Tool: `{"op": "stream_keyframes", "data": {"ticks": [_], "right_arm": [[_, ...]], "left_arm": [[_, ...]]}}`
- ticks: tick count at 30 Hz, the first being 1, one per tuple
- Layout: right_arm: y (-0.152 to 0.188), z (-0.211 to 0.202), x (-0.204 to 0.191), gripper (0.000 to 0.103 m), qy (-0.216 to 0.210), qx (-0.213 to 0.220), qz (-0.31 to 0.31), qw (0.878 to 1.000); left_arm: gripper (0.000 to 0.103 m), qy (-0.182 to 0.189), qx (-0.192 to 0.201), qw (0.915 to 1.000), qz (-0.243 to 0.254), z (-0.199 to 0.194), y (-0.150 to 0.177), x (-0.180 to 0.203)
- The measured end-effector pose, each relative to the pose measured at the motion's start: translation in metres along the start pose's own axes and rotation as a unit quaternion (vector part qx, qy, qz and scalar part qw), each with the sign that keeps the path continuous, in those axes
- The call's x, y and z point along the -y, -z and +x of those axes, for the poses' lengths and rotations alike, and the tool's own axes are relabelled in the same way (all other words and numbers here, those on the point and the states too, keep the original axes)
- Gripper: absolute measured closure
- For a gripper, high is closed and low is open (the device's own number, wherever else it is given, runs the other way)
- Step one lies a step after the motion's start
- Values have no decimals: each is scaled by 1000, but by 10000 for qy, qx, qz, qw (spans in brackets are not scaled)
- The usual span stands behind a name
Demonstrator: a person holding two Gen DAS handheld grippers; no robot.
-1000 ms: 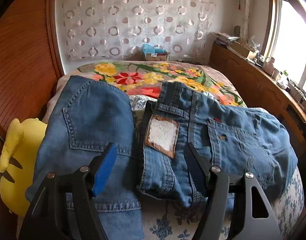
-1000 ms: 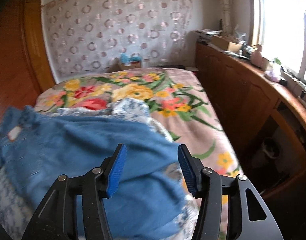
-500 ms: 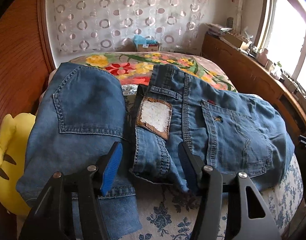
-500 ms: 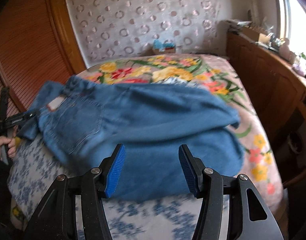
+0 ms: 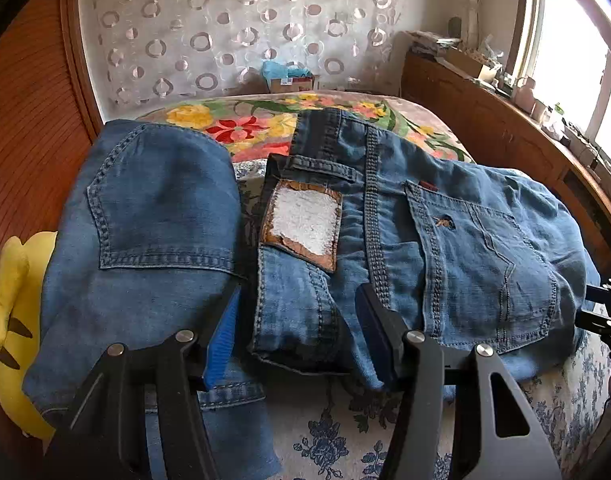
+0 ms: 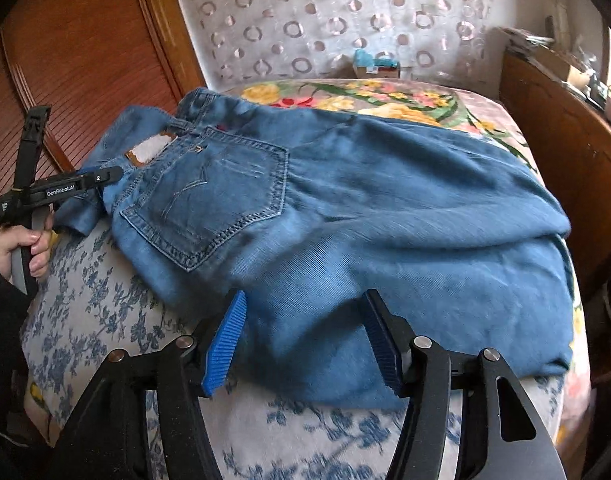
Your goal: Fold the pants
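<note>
Blue jeans (image 5: 465, 240) (image 6: 385, 208) lie folded on the bed, back pocket up, with a worn leather patch (image 5: 305, 220) at the waistband. My left gripper (image 5: 297, 328) (image 6: 101, 178) hovers at the waistband end. That corner lies between its fingers, and I see a gap beside the left pad (image 5: 221, 340), so it is open. My right gripper (image 6: 305, 340) is over the near folded edge of the jeans. Its jaws are opening, with denim under and between them and the pads not pressing. It shows in the left wrist view as black parts (image 5: 605, 312) at the right edge.
A second pair of folded jeans (image 5: 153, 240) lies left of the first. A yellow plush toy (image 5: 13, 320) sits at the bed's left edge by a wooden panel wall. A flowered blanket (image 5: 245, 124) covers the far bed; a wooden sideboard (image 5: 505, 128) runs along the right. A hand (image 6: 21, 244) holds the left gripper.
The right gripper swung left, drew back and sank toward the near fold, so the whole jeans now show. The left gripper's jaws narrowed a little around the waistband corner and stayed in place.
</note>
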State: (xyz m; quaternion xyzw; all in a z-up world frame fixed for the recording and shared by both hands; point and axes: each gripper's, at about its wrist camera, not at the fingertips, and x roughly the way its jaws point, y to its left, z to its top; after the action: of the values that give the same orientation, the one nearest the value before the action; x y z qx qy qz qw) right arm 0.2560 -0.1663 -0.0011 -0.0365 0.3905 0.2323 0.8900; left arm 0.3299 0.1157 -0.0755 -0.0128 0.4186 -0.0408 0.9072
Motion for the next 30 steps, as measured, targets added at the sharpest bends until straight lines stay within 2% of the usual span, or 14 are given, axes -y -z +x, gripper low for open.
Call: {"op": "stream_keyframes", "data": {"ticks": [7, 12, 15, 18, 26, 28, 30], "right_arm": [[-13, 34, -3, 41, 250, -173, -191, 9994], [-8, 47, -20, 36, 520, -14, -546, 9972], [0, 51, -33, 34, 775, 84, -790, 9938], [0, 57, -33, 34, 650, 81, -687, 9955], [0, 69, -42, 35, 684, 76, -726, 9950], [3, 49, -25, 36, 682, 77, -714, 9951], [4, 46, -23, 44, 697, 83, -726, 9949]], "left_arm": [[44, -24, -78, 10000, 33, 6, 0, 0], [44, -35, -119, 9999, 72, 10, 0, 2], [50, -62, -137, 9999, 69, 12, -1, 3], [57, -93, -82, 9999, -18, 12, -3, 0], [74, -99, -2, 9999, 20, 10, -6, 3], [79, -57, 29, 10000, 36, 7, -5, 5], [84, -12, 52, 10000, 30, 3, -5, 6]]}}
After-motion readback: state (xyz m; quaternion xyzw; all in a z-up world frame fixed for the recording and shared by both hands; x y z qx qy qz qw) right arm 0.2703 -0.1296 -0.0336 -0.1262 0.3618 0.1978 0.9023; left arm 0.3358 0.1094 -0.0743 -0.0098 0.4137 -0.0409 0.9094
